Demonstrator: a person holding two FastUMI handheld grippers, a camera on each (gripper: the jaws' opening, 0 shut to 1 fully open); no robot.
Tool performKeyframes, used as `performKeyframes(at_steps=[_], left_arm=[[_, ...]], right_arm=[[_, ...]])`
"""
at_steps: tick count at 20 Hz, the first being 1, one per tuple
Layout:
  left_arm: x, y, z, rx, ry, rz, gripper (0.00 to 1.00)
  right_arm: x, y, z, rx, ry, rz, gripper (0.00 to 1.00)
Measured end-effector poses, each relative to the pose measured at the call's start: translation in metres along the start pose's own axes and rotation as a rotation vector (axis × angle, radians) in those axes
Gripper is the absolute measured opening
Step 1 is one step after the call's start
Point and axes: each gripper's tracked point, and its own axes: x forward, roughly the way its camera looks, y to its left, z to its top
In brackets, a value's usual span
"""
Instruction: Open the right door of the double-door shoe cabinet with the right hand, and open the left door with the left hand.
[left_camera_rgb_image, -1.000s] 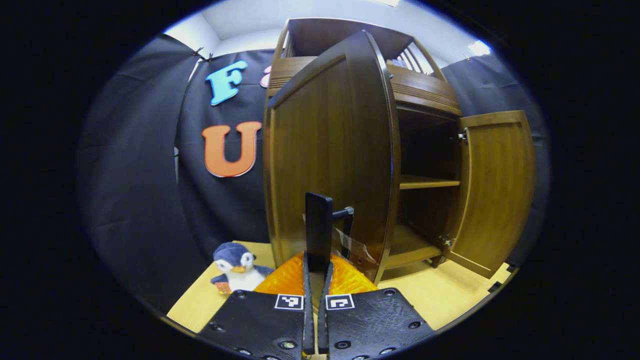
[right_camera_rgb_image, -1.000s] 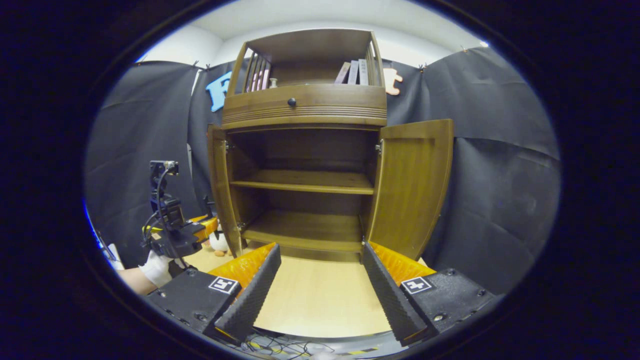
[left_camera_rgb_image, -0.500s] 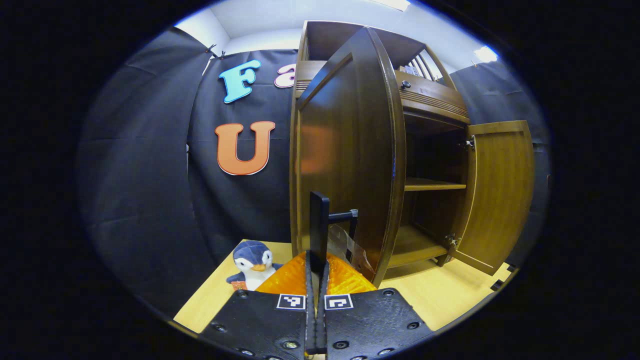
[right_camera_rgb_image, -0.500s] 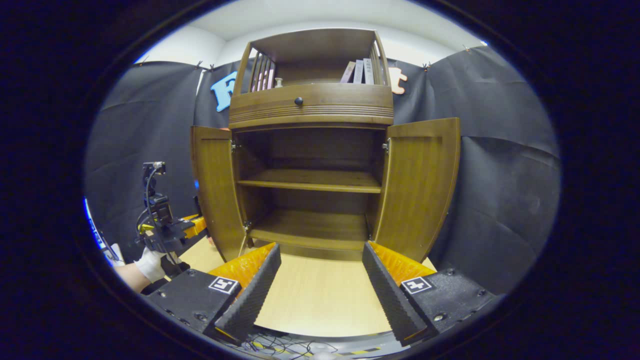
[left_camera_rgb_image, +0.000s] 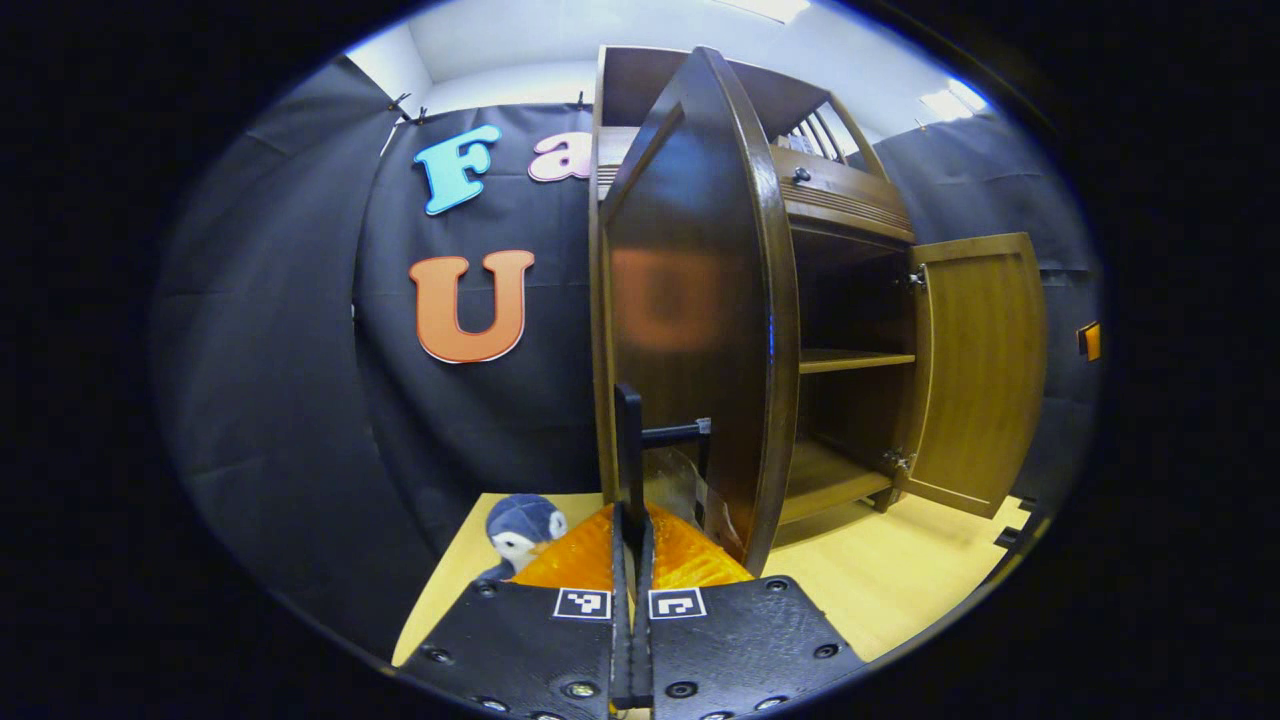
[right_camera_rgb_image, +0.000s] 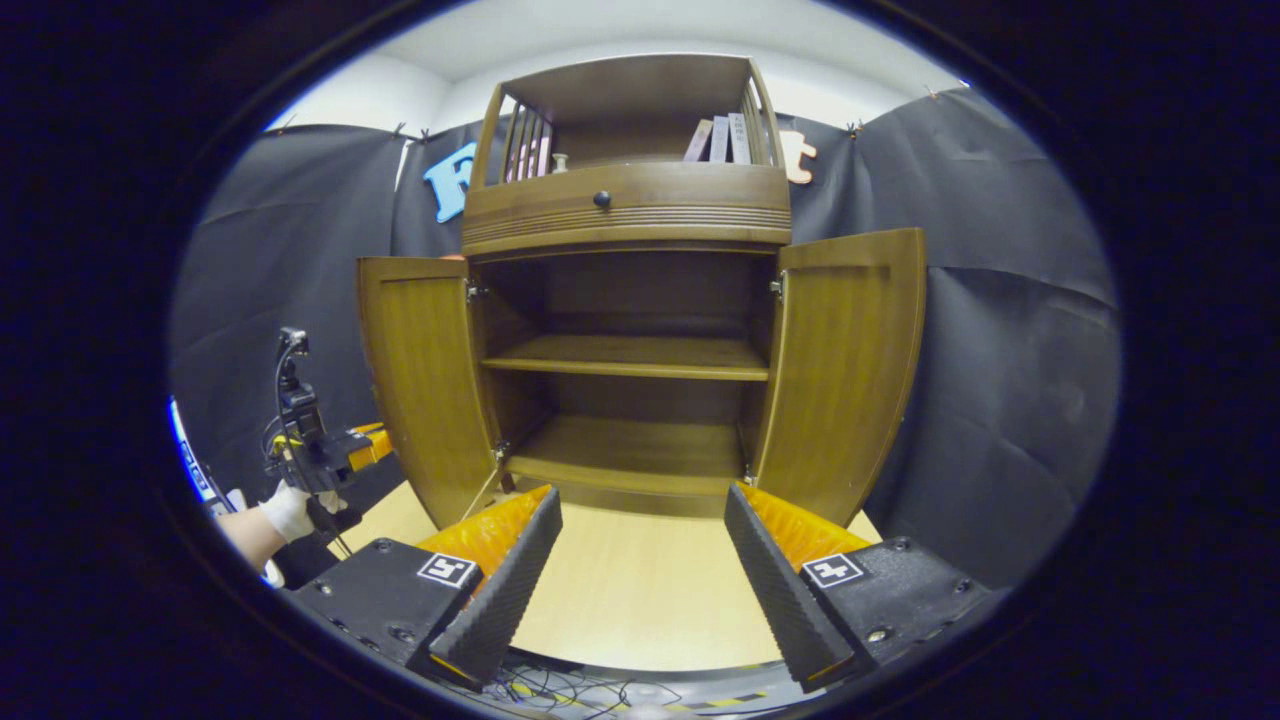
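With both doors (right_camera_rgb_image: 425, 385) wide: L gripper (left_camera_rgb_image: 630, 520) pinching handle (left_camera_rgb_image: 632, 450), R gripper (right_camera_rgb_image: 640, 560) agape.

Penguin plush (left_camera_rgb_image: 524, 528) on wooden floor (right_camera_rgb_image: 630, 590), books (right_camera_rgb_image: 716, 140) on top shelf

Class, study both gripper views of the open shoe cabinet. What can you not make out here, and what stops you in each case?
- Left gripper view: the penguin toy is partly covered by the left gripper.
- Left gripper view: the left door hides part of the cabinet's inside.
- Right gripper view: the books on top are too small to read.
- Right gripper view: the right gripper covers part of the floor.
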Motion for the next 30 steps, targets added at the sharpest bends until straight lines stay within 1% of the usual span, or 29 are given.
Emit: performKeyframes(at_steps=[1,3,4,7,8,9,10,12,14,15,16,18,21,22,23,24,27,28,29,30], left_arm=[[0.0,0.012,-0.001,0.002,-0.002,0.025,0.0],[0.003,0.02,-0.002,-0.048,-0.002,0.009,0.0],[0.004,0.02,-0.002,-0.057,-0.006,-0.01,0.0],[0.005,0.028,-0.001,-0.05,-0.003,-0.052,0.0],[0.006,0.033,-0.002,-0.053,-0.001,-0.069,0.07],[0.007,0.037,-0.002,-0.056,0.005,-0.084,0.07],[0.007,0.04,-0.004,-0.056,0.009,-0.107,0.0],[0.007,0.046,-0.004,-0.047,0.017,-0.143,0.0],[0.009,0.052,-0.004,-0.043,0.022,-0.164,0.02],[0.007,0.052,-0.004,-0.044,0.028,-0.167,0.05],[0.007,0.06,-0.005,-0.038,0.03,-0.144,0.11],[0.009,0.07,-0.006,-0.048,0.036,-0.106,0.45],[0.005,0.069,-0.006,-0.039,0.043,-0.068,0.96],[0.004,0.069,-0.007,-0.04,0.044,-0.062,0.84],[0.002,0.07,-0.007,-0.037,0.047,-0.052,0.96],[0.001,0.07,-0.007,-0.035,0.055,-0.046,0.87],[-0.008,0.07,-0.005,-0.029,0.062,-0.005,0.88],[-0.012,0.069,-0.007,-0.046,0.081,0.002,0.89],[-0.025,0.071,-0.005,-0.039,0.088,0.027,0.92],[-0.034,0.079,-0.001,-0.011,0.074,0.07,0.94]], right_arm=[[-0.001,0.0,-0.002,-0.001,0.001,0.001,1.0],[-0.002,0.001,-0.001,-0.002,0.003,0.003,1.0],[-0.002,0.002,-0.001,-0.004,0.002,0.004,1.0],[-0.002,0.005,-0.002,-0.008,0.005,0.013,1.0],[-0.002,0.006,-0.001,-0.009,0.006,0.015,1.0],[-0.002,0.006,-0.001,-0.01,0.005,0.018,1.0],[-0.002,0.007,-0.001,-0.011,0.006,0.02,1.0],[-0.002,0.009,-0.001,-0.013,0.008,0.025,1.0],[0.0,0.01,-0.003,-0.016,0.013,0.028,1.0],[0.001,0.01,-0.003,-0.018,0.016,0.029,1.0],[0.001,0.01,-0.004,-0.018,0.016,0.028,1.0],[0.003,0.01,-0.004,-0.017,0.015,0.029,1.0],[0.006,0.009,-0.001,-0.02,0.013,0.032,1.0],[0.007,0.009,-0.002,-0.02,0.013,0.032,1.0],[0.008,0.008,-0.001,-0.02,0.011,0.033,1.0],[0.009,0.007,-0.001,-0.017,0.011,0.033,1.0],[0.013,0.002,-0.001,-0.01,0.009,0.031,1.0],[0.014,0.0,-0.001,-0.008,0.009,0.03,1.0],[0.015,-0.002,-0.002,-0.006,0.01,0.031,1.0],[0.017,-0.004,-0.002,-0.004,0.009,0.033,1.0]])
